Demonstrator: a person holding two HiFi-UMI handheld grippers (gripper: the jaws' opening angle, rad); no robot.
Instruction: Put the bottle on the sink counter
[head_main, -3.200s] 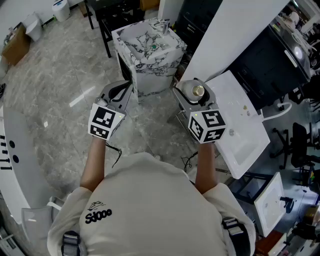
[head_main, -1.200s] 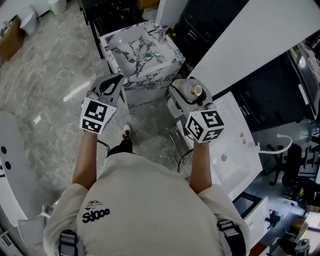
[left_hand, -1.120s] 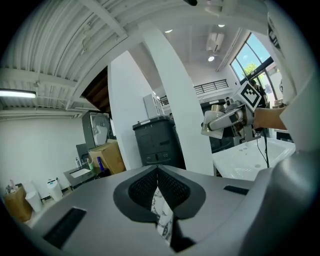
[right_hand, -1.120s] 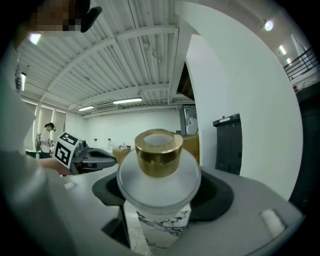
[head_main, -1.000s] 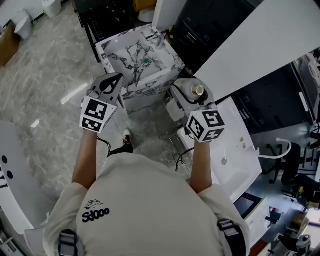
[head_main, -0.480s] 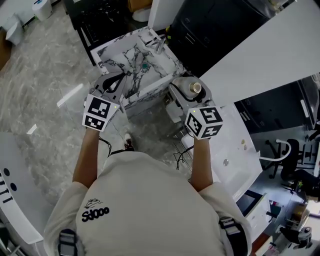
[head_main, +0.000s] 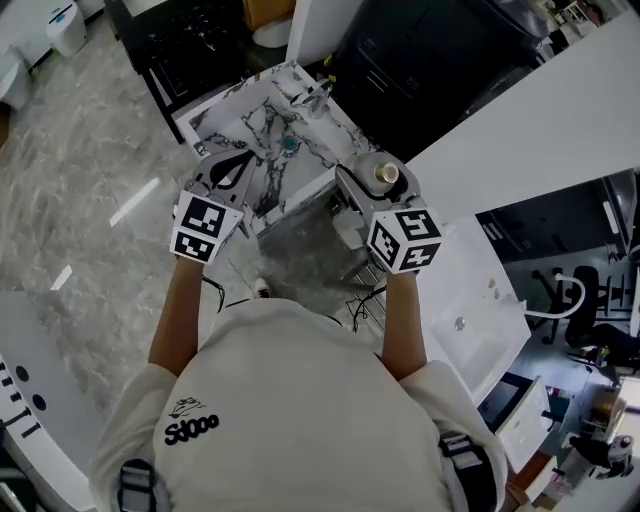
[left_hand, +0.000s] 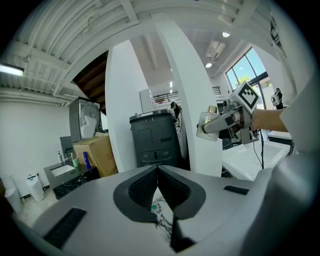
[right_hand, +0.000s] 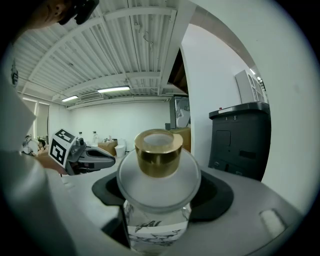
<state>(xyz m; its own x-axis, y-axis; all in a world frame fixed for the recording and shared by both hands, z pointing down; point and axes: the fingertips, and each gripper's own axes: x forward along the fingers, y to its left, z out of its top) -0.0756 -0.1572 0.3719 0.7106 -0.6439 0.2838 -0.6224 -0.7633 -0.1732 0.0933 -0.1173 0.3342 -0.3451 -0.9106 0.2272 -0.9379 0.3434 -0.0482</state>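
Bottle (right_hand: 158, 172): standing upright, right claw (head_main: 374, 183) pinching it.
Sink counter (head_main: 215, 112): right edge lying just left of it.
Left claw (left_hand: 159, 192): pressing together, empty.

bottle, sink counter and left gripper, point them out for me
bottle (right_hand: 159, 150): right gripper view, on its gold cap.
sink counter (head_main: 228, 110): head view, on the marble top, left of the basin.
left gripper (left_hand: 158, 172): left gripper view, where its two dark jaws meet.
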